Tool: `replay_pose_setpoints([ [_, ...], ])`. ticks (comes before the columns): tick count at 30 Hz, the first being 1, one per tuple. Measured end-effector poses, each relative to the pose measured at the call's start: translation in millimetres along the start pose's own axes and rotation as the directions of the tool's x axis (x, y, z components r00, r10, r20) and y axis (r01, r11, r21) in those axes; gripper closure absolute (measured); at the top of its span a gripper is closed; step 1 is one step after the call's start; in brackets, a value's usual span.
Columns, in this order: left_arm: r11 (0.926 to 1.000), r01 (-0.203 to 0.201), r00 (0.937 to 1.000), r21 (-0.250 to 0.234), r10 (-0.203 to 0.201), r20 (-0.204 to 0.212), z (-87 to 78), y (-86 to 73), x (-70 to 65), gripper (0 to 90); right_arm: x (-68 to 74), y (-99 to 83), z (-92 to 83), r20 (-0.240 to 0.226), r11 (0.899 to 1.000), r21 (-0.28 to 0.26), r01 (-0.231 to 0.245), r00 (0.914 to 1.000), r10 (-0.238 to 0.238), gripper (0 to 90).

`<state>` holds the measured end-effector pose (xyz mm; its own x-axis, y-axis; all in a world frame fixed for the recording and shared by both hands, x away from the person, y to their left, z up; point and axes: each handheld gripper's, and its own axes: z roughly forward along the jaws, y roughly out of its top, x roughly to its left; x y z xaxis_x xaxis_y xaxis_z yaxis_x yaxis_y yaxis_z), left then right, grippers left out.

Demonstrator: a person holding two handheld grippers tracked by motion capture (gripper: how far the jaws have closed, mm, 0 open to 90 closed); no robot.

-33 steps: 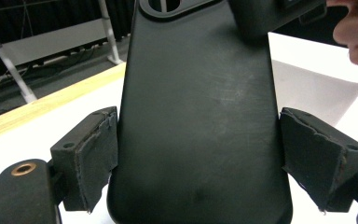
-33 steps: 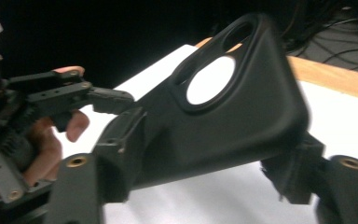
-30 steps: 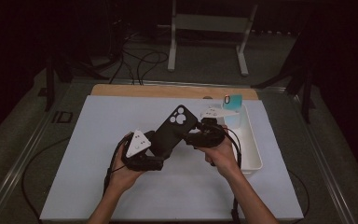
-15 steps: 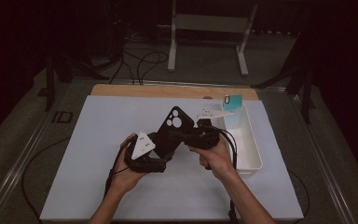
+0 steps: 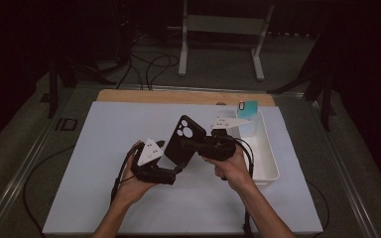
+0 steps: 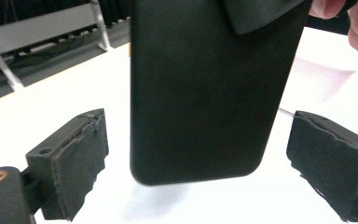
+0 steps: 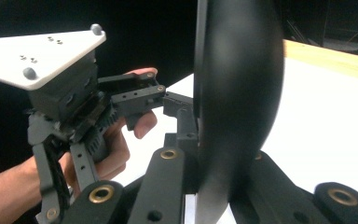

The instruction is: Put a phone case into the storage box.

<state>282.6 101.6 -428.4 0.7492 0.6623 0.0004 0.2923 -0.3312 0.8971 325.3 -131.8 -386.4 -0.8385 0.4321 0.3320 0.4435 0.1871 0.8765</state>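
A black phone case (image 5: 182, 140) with camera cut-outs is held tilted above the white mat (image 5: 104, 198). My right gripper (image 5: 191, 146) is shut on its lower half; in the right gripper view the case (image 7: 235, 93) stands edge-on between the jaws of my right gripper (image 7: 214, 186). My left gripper (image 5: 171, 173) sits just below and left of it, open. In the left gripper view the case's rounded end (image 6: 200, 88) hangs between the wide-apart pads (image 6: 77, 163) without touching either. The left gripper (image 7: 135, 98) and its hand also appear in the right gripper view.
A white bin (image 5: 265, 148) lies along the mat's right side, close behind my right hand. A teal card (image 5: 249, 110) stands at its far end. A wooden board edge (image 5: 178, 96) runs along the back. Cables trail from both grippers.
My right gripper has brought the case a little left and toward the person, nearer the left gripper. The left gripper has barely moved.
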Motion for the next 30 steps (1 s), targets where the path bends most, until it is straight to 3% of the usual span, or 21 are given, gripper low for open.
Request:
replay_pose_setpoints([
  [7, 0.9992, 0.025, 0.9978, 0.033, -0.027, 0.06, 1.3, -0.7, 2.4, 3.0, 2.8, 0.1, -4.1, -0.023, 0.999, 0.001, 0.039, 0.999, -0.039, 86.0],
  [9, 0.9988, 0.032, 0.9931, 0.037, -0.036, 0.111, 3.2, -1.5, 1.7, 4.5, 7.7, -0.3, -4.0, -0.04, 0.996, 0.016, 0.089, 0.9953, -0.088, 85.9],
  [13, 0.9985, 0.018, 0.9878, 0.052, -0.026, 0.153, 6.0, -2.9, -0.8, 8.5, 13.6, -0.9, -3.6, -0.08, 0.991, 0.023, 0.131, 0.9884, -0.129, 86.0],
  [20, 0.998, 0.011, 0.9794, 0.063, -0.024, 0.201, 7.9, -4.8, -2.2, 19.7, 16.8, -1.8, -1.9, -0.133, 0.985, 0.03, 0.169, 0.9776, -0.163, 86.0],
  [22, 0.998, 0.02, 0.9703, 0.06, -0.034, 0.239, 7.6, -5.6, -1.2, 29.4, 17.8, -1.9, -2.2, -0.145, 0.982, 0.036, 0.186, 0.9732, -0.179, 85.9],
  [26, 0.9979, 0.001, 0.9707, 0.065, -0.016, 0.24, 7.3, -5.7, -2.1, 32.2, 17.1, -1.5, -2.8, -0.145, 0.981, 0.038, 0.192, 0.972, -0.185, 85.9],
  [30, 0.9977, 0.001, 0.9702, 0.068, -0.018, 0.242, 6.6, -6.8, -1.5, 47.4, 15.1, -1.1, -3.0, -0.098, 0.973, 0.062, 0.225, 0.971, -0.218, 83.1],
])
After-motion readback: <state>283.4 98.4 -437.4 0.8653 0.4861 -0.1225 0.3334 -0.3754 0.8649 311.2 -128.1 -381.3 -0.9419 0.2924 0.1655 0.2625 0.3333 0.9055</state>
